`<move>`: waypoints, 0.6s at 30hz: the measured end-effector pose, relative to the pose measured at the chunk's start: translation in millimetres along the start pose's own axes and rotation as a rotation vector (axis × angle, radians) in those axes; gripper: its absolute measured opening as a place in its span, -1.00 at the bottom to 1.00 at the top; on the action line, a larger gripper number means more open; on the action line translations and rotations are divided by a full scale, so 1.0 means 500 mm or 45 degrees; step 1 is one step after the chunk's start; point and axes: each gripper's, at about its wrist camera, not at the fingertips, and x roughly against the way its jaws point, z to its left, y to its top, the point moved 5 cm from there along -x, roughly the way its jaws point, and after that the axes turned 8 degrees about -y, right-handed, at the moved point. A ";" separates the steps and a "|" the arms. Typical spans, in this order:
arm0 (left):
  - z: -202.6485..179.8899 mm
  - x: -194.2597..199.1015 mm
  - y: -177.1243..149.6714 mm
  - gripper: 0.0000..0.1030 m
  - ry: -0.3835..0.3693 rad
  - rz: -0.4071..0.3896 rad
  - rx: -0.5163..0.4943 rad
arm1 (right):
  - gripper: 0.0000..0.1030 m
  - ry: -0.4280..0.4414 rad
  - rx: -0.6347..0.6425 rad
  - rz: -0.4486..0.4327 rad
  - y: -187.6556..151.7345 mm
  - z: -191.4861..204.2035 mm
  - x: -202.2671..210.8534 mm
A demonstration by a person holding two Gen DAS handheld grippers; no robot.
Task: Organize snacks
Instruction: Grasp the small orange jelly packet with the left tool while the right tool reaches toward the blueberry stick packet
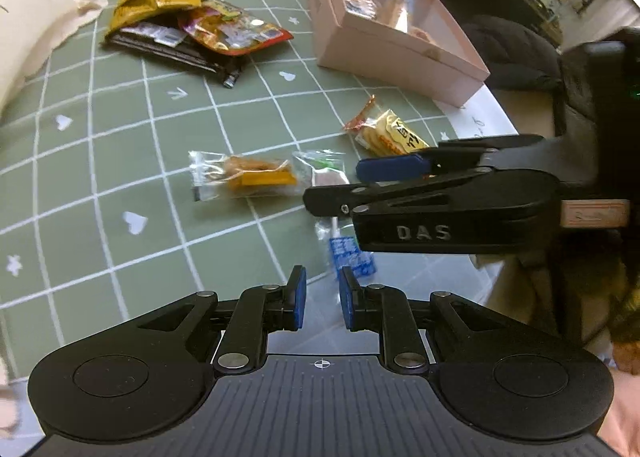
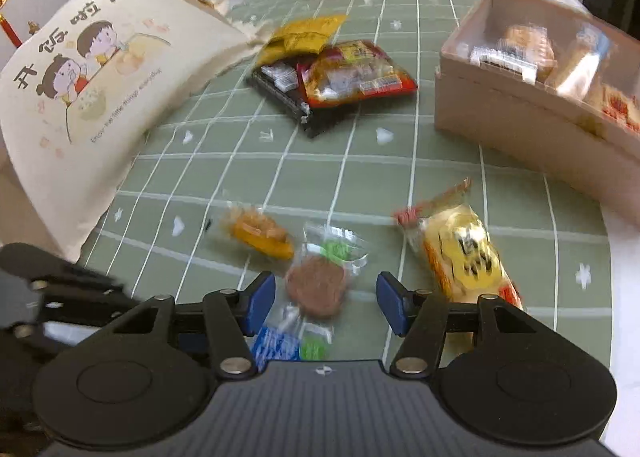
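The step in hand looks like picking the next loose snack off the green checked tablecloth (image 2: 400, 177) to put it in the pink box (image 2: 520, 125), which sits at the right edge of the right wrist view and already has several packets in it.

The right gripper (image 2: 326, 303) hangs low in the frame with its jaws spread wide and nothing between the pads. The round brown cookie (image 2: 316, 291) in its clear wrapper lies right between the two blue pads, so I judge this to be the target. A blue sachet (image 2: 276, 343) lies just below it, touching or overlapping its wrapper. A yellow cracker packet (image 2: 464, 257) lies to the right, and an orange-labelled snack (image 2: 260, 235) to the upper left.

The left gripper (image 1: 322, 303) sits at the bottom centre of its own view, jaws parted by a narrow gap and empty, with the blue sachet just beyond its right pad.

Next, the right gripper needs to drop onto the cookie and close on it alone, without catching the sachet, then lift and carry it to the box. The thin wrapper may slip.
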 end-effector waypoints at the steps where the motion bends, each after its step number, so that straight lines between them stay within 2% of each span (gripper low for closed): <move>1: 0.004 0.009 0.001 -0.59 0.008 -0.007 0.002 | 0.05 -0.018 0.024 0.003 0.001 0.003 -0.001; 6: 0.034 0.044 0.027 -0.59 0.089 -0.112 0.029 | 0.05 -0.092 0.103 -0.011 -0.021 -0.001 0.010; 8: 0.027 0.054 0.049 -0.59 0.144 -0.175 -0.052 | 0.05 -0.105 0.089 -0.011 -0.035 -0.012 0.019; 10: 0.014 0.053 0.073 -0.59 0.164 -0.186 -0.176 | 0.05 -0.115 0.079 -0.005 -0.045 -0.020 0.026; 13: 0.006 0.025 0.103 -0.59 0.195 -0.144 -0.354 | 0.06 -0.143 0.098 -0.004 -0.061 -0.020 0.033; 15: 0.010 -0.004 0.111 -0.59 0.216 -0.076 -0.423 | 0.07 -0.171 0.123 -0.008 -0.072 -0.020 0.038; 18: 0.004 -0.034 0.106 -0.59 0.198 0.037 -0.494 | 0.09 -0.202 0.143 -0.016 -0.090 -0.022 0.047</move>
